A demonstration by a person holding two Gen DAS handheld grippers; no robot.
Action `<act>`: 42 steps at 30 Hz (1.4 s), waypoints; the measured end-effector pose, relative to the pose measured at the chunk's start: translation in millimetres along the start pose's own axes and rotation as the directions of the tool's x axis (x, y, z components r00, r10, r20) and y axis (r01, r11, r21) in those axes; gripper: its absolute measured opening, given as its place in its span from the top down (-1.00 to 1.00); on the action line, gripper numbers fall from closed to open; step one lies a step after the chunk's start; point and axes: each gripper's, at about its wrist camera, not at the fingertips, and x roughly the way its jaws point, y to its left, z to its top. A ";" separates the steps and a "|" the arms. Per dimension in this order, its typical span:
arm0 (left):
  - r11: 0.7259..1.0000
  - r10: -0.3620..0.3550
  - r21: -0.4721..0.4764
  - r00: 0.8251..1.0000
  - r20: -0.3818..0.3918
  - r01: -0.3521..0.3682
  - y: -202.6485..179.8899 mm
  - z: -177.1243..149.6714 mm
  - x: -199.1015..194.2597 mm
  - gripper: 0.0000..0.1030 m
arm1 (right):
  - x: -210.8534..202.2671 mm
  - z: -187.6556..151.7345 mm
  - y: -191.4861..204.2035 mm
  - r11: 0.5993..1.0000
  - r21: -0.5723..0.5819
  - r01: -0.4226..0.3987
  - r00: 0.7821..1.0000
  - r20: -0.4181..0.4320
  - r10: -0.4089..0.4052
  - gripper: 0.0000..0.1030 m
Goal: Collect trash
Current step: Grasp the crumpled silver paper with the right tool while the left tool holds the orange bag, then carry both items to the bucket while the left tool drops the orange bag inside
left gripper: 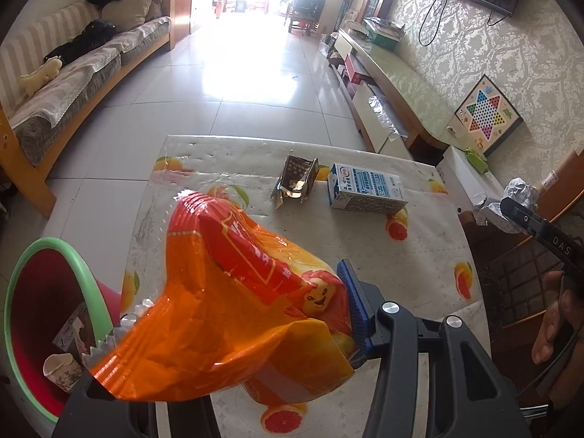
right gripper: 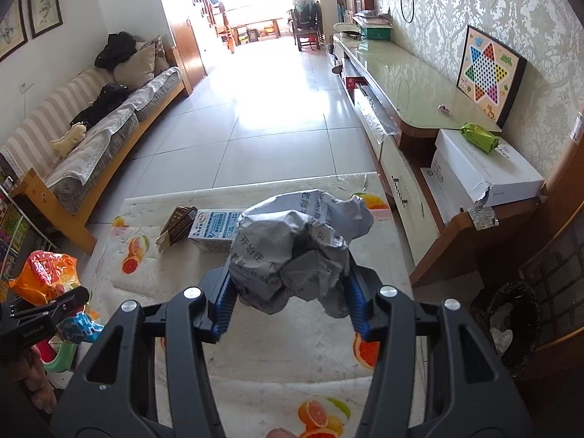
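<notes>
My left gripper (left gripper: 233, 306) is shut on an orange snack bag (left gripper: 226, 292), held above the fruit-print table (left gripper: 430, 255); one blue pad (left gripper: 356, 306) shows, the other is hidden by the bag. In the right wrist view, my right gripper (right gripper: 290, 292) is shut on a crumpled grey paper ball (right gripper: 295, 252) above the same table (right gripper: 277, 343). A blue-and-white milk carton (left gripper: 365, 189) (right gripper: 215, 230) and a brown foil wrapper (left gripper: 297, 179) (right gripper: 179, 226) lie on the far part of the table. A red bin with a green rim (left gripper: 54, 242) stands left of the table with trash in it.
A sofa (left gripper: 73, 84) runs along the left wall and a low TV cabinet (left gripper: 401, 84) along the right. A white box (right gripper: 481, 171) sits at the cabinet's near end. A dark bin with a liner (right gripper: 511, 321) stands at the right of the table.
</notes>
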 end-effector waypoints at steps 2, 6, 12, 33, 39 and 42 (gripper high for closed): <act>1.000 -0.003 -0.002 1.000 0.011 0.003 1.8 -6.5 -13.5 0.07 | -13.9 -6.0 8.5 1.000 -0.019 -0.015 1.000 0.002 0.015 0.04; 1.000 -0.003 -0.004 0.999 0.036 0.004 6.6 -18.9 -36.6 0.07 | -37.1 -19.5 26.5 0.998 -0.045 -0.046 0.999 0.005 0.046 0.03; 1.000 0.011 -0.013 0.998 0.068 -0.010 26.9 -37.7 -71.3 0.07 | -57.3 -39.6 59.9 0.993 -0.084 -0.081 0.997 -0.005 0.081 0.03; 0.966 0.197 -0.192 0.974 0.109 -0.174 181.5 -54.0 -124.0 0.06 | -49.3 -59.3 227.5 0.925 -0.294 -0.239 0.971 -0.077 0.227 0.03; 0.944 0.215 -0.269 0.975 0.056 -0.193 231.2 -66.5 -110.7 0.05 | -38.0 -60.2 279.4 0.891 -0.351 -0.288 0.958 -0.108 0.267 0.03; 0.934 0.217 -0.299 0.975 0.038 -0.196 248.1 -70.9 -106.4 -0.03 | -31.7 -61.2 302.7 0.873 -0.379 -0.307 0.952 -0.122 0.281 0.03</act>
